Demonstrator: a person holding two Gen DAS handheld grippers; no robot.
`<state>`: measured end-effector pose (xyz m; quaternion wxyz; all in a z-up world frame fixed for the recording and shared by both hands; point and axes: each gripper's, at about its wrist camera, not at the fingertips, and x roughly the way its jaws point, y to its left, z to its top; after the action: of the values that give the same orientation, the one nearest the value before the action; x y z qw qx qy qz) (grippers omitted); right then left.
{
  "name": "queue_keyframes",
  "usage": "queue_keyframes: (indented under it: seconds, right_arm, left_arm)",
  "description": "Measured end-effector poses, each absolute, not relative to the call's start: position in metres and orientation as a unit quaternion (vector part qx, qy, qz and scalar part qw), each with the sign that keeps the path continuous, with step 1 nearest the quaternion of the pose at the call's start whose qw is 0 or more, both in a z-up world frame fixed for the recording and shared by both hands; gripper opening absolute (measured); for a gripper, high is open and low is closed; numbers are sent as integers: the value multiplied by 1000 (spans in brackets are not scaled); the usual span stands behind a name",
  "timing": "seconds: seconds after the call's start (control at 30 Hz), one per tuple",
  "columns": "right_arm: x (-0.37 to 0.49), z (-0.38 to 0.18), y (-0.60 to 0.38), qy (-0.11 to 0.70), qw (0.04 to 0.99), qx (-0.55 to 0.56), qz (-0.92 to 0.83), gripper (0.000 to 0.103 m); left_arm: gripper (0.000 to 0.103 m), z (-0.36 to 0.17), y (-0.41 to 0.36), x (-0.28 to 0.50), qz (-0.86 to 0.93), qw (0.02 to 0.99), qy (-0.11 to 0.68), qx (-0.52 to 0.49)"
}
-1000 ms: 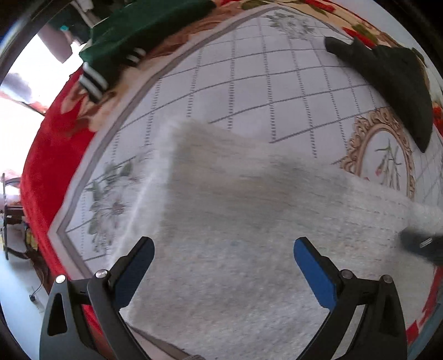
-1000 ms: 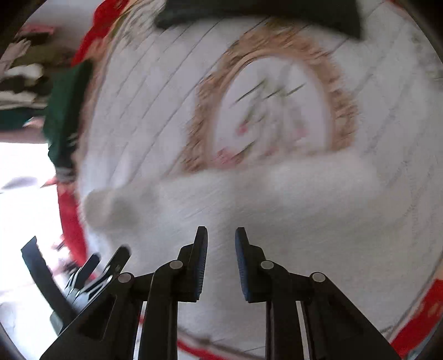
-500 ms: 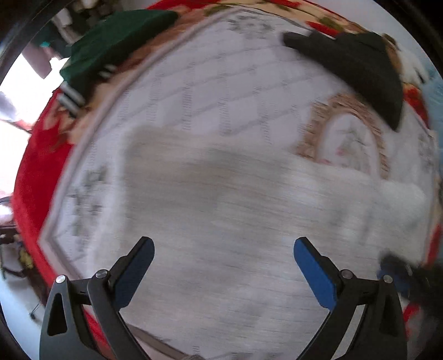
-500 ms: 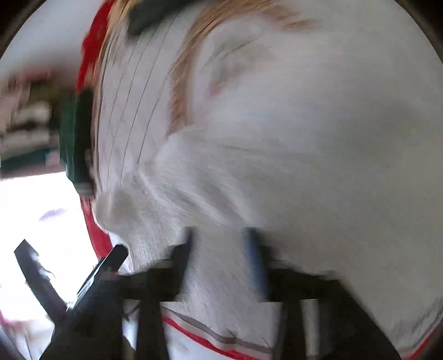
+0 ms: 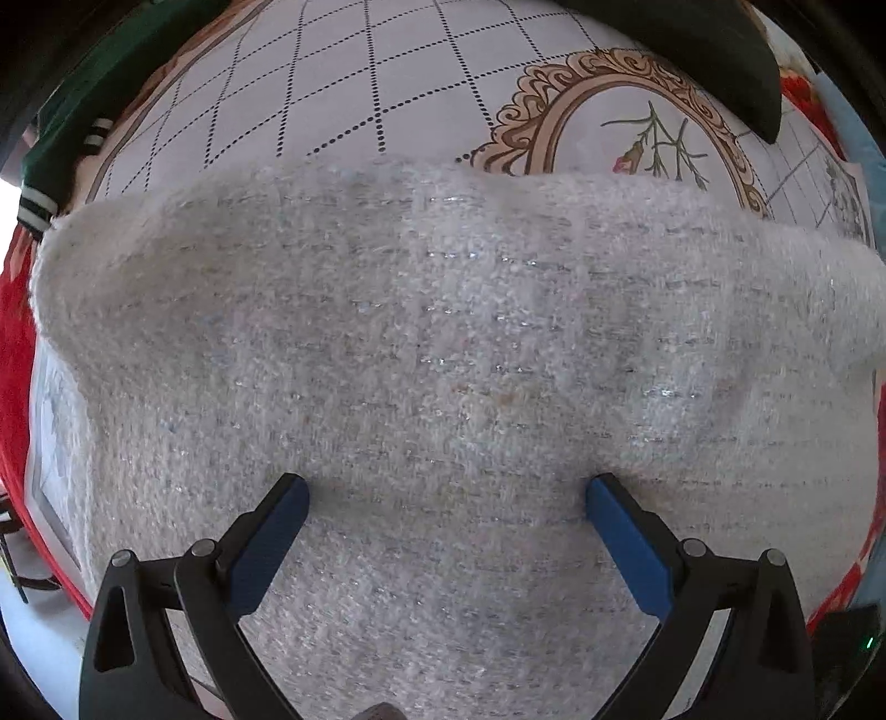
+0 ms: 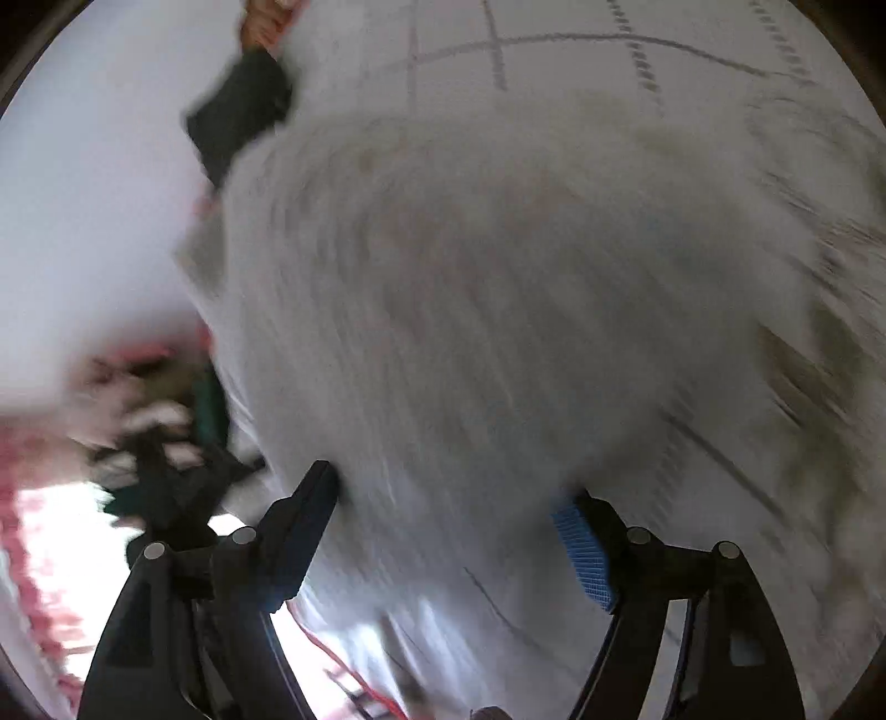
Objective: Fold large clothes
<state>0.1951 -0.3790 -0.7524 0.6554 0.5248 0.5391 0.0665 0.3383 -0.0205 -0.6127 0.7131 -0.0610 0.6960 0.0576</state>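
A fuzzy light-grey knit garment (image 5: 443, 343) lies folded across the white patterned cloth (image 5: 343, 88), filling most of the left wrist view. My left gripper (image 5: 446, 498) is open, its blue pads wide apart just over the garment's near part, holding nothing. In the right wrist view the same garment (image 6: 498, 310) is blurred by motion. My right gripper (image 6: 454, 504) is open over the garment's near edge, empty.
A black garment (image 5: 720, 50) lies at the far right of the cloth. A dark green garment with white stripes (image 5: 72, 127) lies at the far left. The red bedcover edge (image 5: 14, 354) drops off at the left.
My right gripper has opened from shut and swung fast across the grey garment. My left gripper has stayed open and moved closer over the garment, which now lies more bunched.
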Motion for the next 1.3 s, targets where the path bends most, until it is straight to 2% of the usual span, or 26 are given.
queue_keyframes:
  seconds: [0.03,0.13,0.2,0.23,0.27,0.33,0.43,0.5,0.6,0.7,0.9,1.0,1.1,1.3]
  right_arm:
    - [201,-756,-378,519,655,545,77,82]
    - [227,-773,-373,488,630,595,107,82]
    - [241,-783,-364,468,620,619,114,63]
    - [247,-788,-356,459,613,632,116,37]
    - [251,-787,-357,452,613,638,117,27]
    - [255,-775,-360,446,626,631,105,23]
    - [255,-740,-366,441,668,592,93,21]
    - [250,-712,-380,439,693,565,86,21]
    - [248,-700,-395,441,694,564,67,21]
    - [254,-686,-393,453,713,532,65,21]
    - [271,-635,-361,464,763,436,110,21]
    - [280,-602,-321,470,794,362,134,21]
    - [279,-577,-282,482,815,283,152,21]
    - [292,-555,-150,505,830,77,224,21]
  left_arm:
    - [103,-613,-21,340,56,713,696,-58]
    - [103,-614,-23,343,51,719,692,-44]
    - [103,-612,-27,351,52,724,687,-42]
    - [103,-611,-27,354,55,724,686,-41]
    - [103,-608,-28,356,55,720,691,-42]
    - [103,-598,-31,360,60,717,693,-33]
    - [103,-583,-38,360,71,728,682,-14]
    - [103,-591,-43,358,70,719,691,-28]
    - [103,-624,-52,356,60,698,711,-62]
    - [103,-621,-65,359,68,713,697,-45]
    - [103,-612,-45,359,51,716,690,-97]
    - [103,-601,-20,355,44,711,686,-150]
    - [103,-566,30,336,63,715,656,-234]
    - [103,-501,142,252,160,740,593,-275]
